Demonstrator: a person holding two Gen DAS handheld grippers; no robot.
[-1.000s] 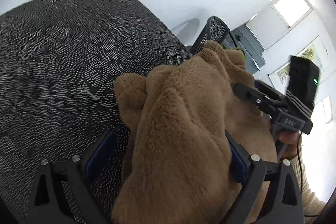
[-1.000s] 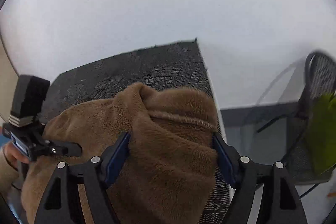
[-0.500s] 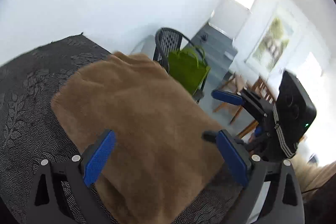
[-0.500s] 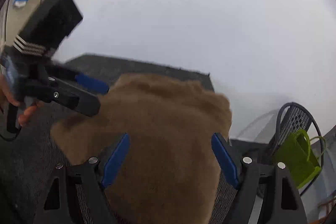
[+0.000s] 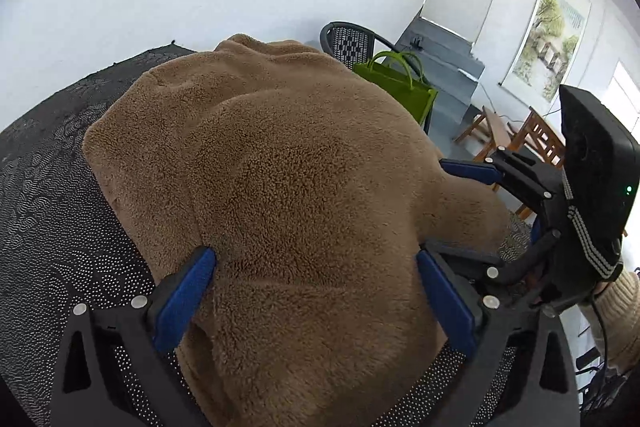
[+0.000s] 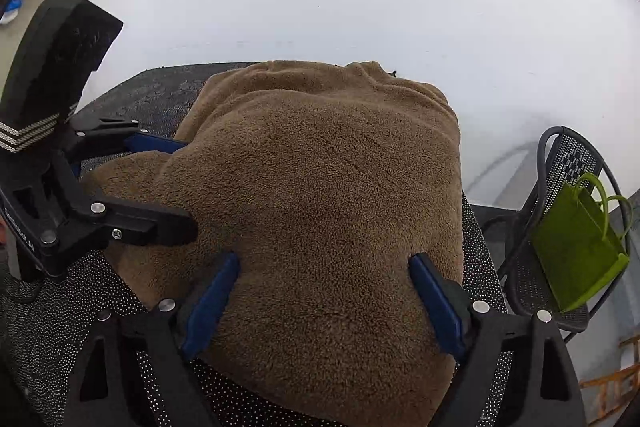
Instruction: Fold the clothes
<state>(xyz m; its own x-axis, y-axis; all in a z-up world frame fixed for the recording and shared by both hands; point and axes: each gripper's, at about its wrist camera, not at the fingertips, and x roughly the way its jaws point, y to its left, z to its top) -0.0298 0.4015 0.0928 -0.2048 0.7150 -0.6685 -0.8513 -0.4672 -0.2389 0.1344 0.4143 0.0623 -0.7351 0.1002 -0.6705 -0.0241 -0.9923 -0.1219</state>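
Black dotted tablecloth [image 5: 60, 227] bears plush brown fleece [image 5: 300, 187]; right gripper [image 6: 324, 259] opening astride it; left gripper [image 5: 316, 259] wide, likewise.

The soft fuzzy garment [image 5: 288, 187] is light brown all over. The table cloth [image 5: 52, 211] is black with tiny white dots in swirls. The bag with handles [image 6: 576, 251] is bright green. The gripper pads [image 5: 184, 299] are blue
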